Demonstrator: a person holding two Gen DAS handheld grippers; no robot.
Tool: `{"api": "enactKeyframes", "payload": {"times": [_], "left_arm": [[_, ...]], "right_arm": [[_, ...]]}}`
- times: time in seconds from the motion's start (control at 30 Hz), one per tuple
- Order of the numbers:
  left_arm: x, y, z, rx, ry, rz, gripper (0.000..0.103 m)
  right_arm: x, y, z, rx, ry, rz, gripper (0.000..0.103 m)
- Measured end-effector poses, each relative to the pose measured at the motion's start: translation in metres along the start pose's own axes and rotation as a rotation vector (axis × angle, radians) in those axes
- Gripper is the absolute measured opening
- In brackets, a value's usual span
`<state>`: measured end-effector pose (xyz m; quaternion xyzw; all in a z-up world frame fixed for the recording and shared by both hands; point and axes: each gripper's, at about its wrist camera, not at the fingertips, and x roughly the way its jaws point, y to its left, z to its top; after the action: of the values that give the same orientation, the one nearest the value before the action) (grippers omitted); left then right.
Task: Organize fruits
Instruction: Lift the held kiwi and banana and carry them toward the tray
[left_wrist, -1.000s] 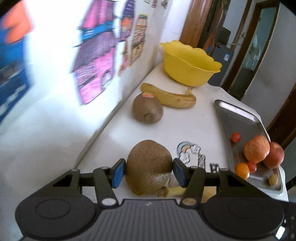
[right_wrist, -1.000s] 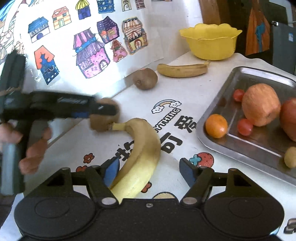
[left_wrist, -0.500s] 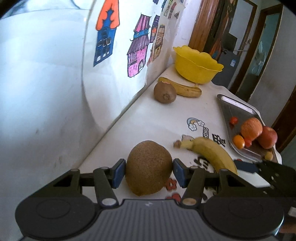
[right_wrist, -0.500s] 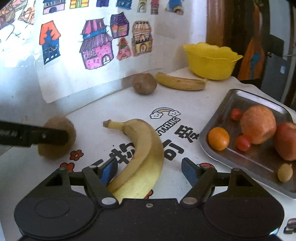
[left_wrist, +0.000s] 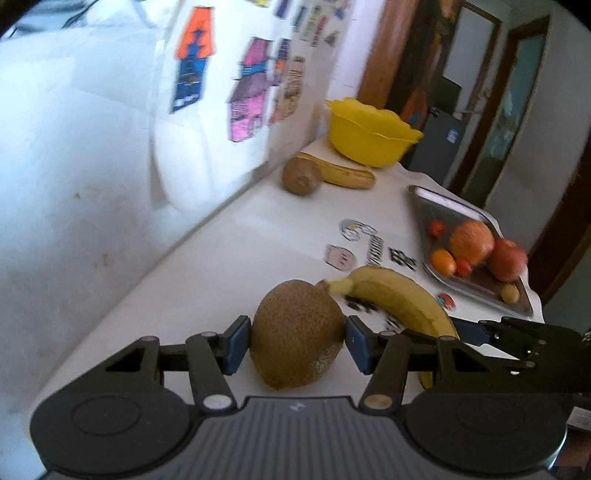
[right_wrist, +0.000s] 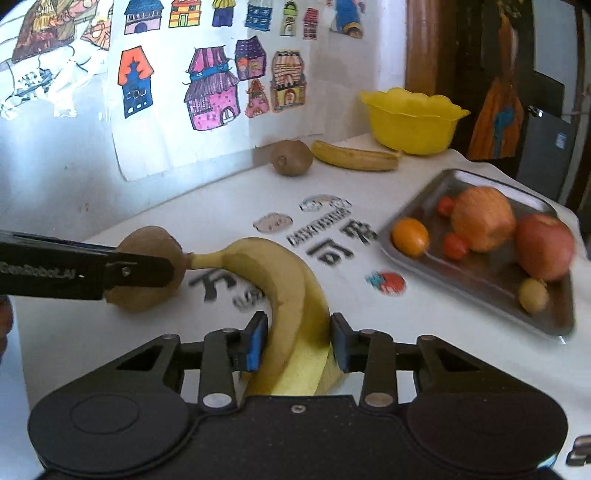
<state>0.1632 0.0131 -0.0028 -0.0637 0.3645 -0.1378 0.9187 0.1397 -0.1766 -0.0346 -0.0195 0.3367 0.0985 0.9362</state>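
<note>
- Two tools are at work over the white desk (right_wrist: 207, 206), each clamped on a piece of fruit.
- Left tool (left_wrist: 297, 341): its blue pads press on both sides of a brown kiwi (left_wrist: 297, 332); from the right wrist view this kiwi (right_wrist: 147, 269) sits at the stem tip of the near banana.
- Right tool (right_wrist: 297, 341): its jaws have just been closing, and they now grip the near banana (right_wrist: 284, 295) by its lower part, pads against both flanks, with the stem pointing toward the held kiwi.
- Metal tray (right_wrist: 413, 218), to the right of the near banana: it carries a peeled-looking orange fruit (right_wrist: 482, 218), a red apple (right_wrist: 545, 245), a small orange fruit (right_wrist: 410, 236), two cherry tomatoes (right_wrist: 454, 245) and a small yellowish fruit (right_wrist: 532, 293).
- Beyond the near banana, by the wall: a second kiwi (right_wrist: 290, 157) just beside a second banana (right_wrist: 354, 158), and a yellow bowl (right_wrist: 412, 122) past that banana's far end.
- Coloured drawings of houses (right_wrist: 210, 92) hang on the wall above the second kiwi.
- Printed characters and small cartoon pictures (right_wrist: 328, 236) mark the desk between the near banana and the tray.
</note>
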Motion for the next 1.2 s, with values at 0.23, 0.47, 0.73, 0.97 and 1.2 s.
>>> {"api": "enactKeyframes", "payload": {"times": [0.23, 0.47, 0.73, 0.97, 1.2], "left_arm": [[-0.007, -0.027, -0.021, 0.093, -0.041, 0.023, 0.061], [0.004, -0.025, -0.022, 0.049, -0.007, 0.025, 0.065], [0.005, -0.023, -0.022, 0.031, -0.024, 0.038, 0.068], [0.002, -0.022, -0.023, 0.015, -0.027, 0.021, 0.059], [0.000, -0.021, -0.025, 0.008, -0.034, 0.012, 0.058]], "right_arm": [[-0.002, -0.005, -0.006, 0.009, -0.026, 0.015, 0.053], [0.012, -0.011, 0.001, 0.012, -0.009, -0.019, 0.083], [0.015, -0.010, 0.003, 0.011, -0.010, -0.020, 0.079], [0.008, -0.001, 0.001, 0.014, -0.037, -0.010, 0.039], [0.003, 0.003, -0.002, 0.015, -0.036, -0.034, 0.038]]}}
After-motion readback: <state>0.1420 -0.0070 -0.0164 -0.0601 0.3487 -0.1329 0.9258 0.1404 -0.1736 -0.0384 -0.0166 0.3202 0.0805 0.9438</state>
